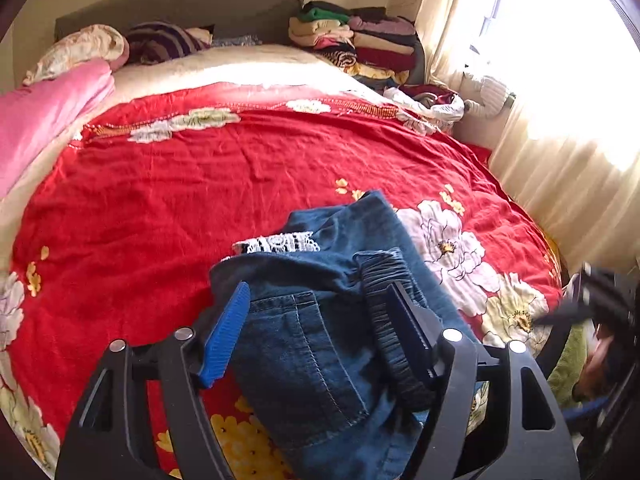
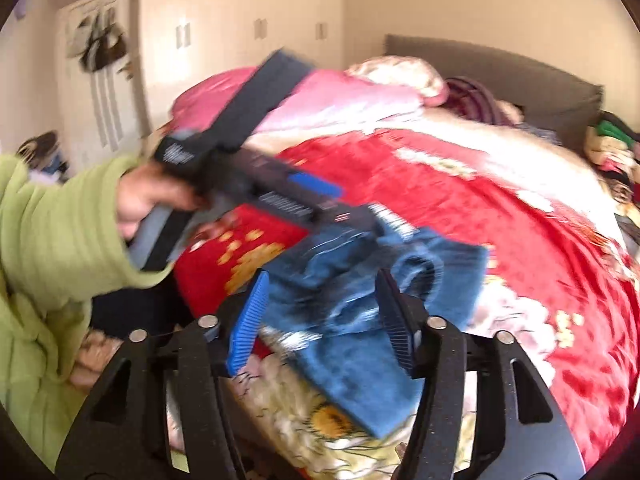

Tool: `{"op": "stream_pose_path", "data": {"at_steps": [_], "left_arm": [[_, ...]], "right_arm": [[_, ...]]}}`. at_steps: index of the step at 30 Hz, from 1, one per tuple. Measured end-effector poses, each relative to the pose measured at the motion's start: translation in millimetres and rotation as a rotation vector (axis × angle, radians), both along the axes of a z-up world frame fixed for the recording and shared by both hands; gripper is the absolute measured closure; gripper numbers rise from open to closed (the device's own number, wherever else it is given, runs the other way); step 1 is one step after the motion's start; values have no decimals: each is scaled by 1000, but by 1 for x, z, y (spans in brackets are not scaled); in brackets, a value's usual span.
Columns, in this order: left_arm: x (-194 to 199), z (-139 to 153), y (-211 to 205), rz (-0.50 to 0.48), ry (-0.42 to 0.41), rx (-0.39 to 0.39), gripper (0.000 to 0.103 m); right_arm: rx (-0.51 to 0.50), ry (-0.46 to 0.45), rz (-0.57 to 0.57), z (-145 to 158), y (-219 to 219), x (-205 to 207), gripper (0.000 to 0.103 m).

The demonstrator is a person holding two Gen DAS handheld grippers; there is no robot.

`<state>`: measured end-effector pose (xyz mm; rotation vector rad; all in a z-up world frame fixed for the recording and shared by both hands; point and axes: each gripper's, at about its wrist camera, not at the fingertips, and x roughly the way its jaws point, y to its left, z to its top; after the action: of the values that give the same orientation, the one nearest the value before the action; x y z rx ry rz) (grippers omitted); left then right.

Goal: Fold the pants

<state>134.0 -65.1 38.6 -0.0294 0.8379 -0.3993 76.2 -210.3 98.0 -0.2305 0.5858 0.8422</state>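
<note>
Currently, folded denim jeans lie bunched near the near edge of the red floral bedspread; left gripper and right gripper jaws are spread, ribbed pads empty.

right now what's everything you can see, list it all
jeans: 1, blue denim, partly folded at near edge of bed
bedspread: 1, red with flowers, covering bed
pink quilt: 1, pink, far left of bed
folded clothes stack: 1 pile, mixed colours, by headboard
headboard: 1, grey, far end of bed
curtain: 1, cream, by window
wardrobe: 1, cream, behind bed
left gripper: open, over jeans
right gripper: open, over jeans
left hand: green sleeve, holding left gripper
</note>
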Motion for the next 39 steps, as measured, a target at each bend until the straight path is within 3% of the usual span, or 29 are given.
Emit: {"op": "stream_pose_path", "data": {"at_steps": [2,7,10,19,30,36,39], "left_arm": [[-4,4,0,3,-16,4,22],[-12,14,1,11,-50,13,21],[-15,16,3,21,-58,13,9],[-18,7,12,53,-49,25,9],[-4,-37,17,104,32,63,9],[8,-66,21,112,109,5,9],[11,-73,20,109,116,-25,9]], "right_arm": [[28,-12,-55,6,-12,4,43],[58,-5,-176,8,-26,20,35],[66,6,-229,6,-30,28,31],[54,53,-341,-12,-36,46,21],[-32,290,-440,-75,-34,97,20],[23,470,-430,-113,-37,119,25],[42,480,-421,-120,-34,122,26]]}}
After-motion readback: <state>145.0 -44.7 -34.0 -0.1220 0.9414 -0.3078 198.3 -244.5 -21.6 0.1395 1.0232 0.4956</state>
